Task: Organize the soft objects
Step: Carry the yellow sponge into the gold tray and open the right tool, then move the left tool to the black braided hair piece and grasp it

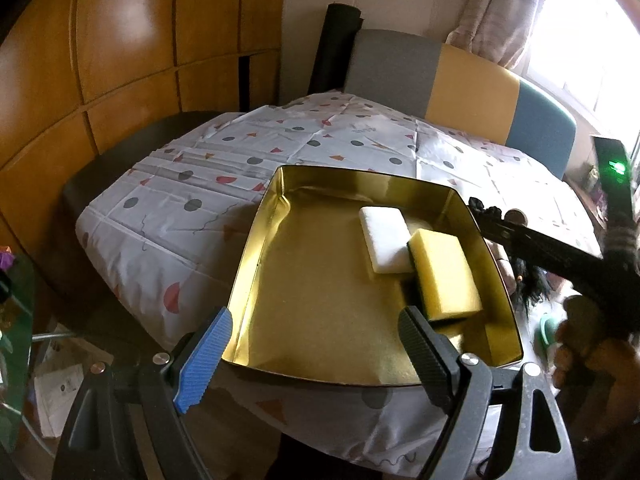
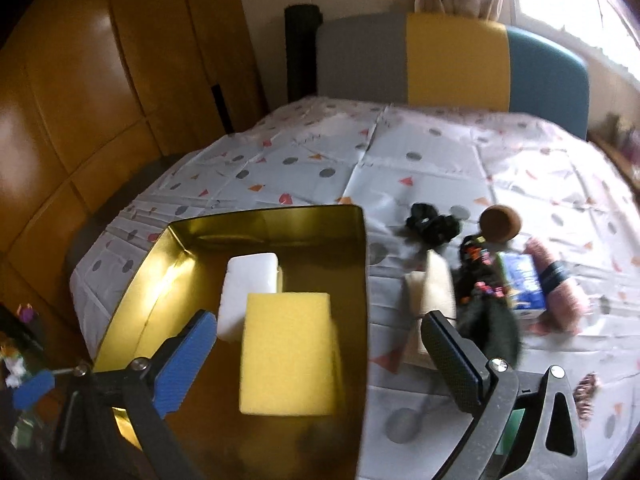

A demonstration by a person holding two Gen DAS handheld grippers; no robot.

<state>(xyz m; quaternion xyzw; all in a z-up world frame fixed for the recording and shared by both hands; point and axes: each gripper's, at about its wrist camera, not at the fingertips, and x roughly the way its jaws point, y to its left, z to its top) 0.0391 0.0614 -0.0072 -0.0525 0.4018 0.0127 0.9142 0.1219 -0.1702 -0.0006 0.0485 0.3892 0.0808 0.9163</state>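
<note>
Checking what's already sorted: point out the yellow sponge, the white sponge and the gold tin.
yellow sponge (image 2: 286, 354), right wrist view, top face.
white sponge (image 2: 250, 284), right wrist view, top face.
gold tin (image 1: 256, 248), left wrist view, left wall.

Both the left hand-held gripper (image 1: 316, 340) and the right hand-held gripper (image 2: 320, 356) point downward, jaws spread wide, gripping nothing.

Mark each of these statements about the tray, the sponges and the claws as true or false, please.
1. The yellow sponge lies inside the gold tray. True.
2. The white sponge sits on the tablecloth outside the tray. False: it is in the tray, beside the yellow one.
3. The right claw is clamped on the yellow sponge. False: its jaws stand wide open, with nothing gripped.
4. Several items remain on the tablecloth to the right of the tray. True.
5. The left claw holds nothing. True.
</note>
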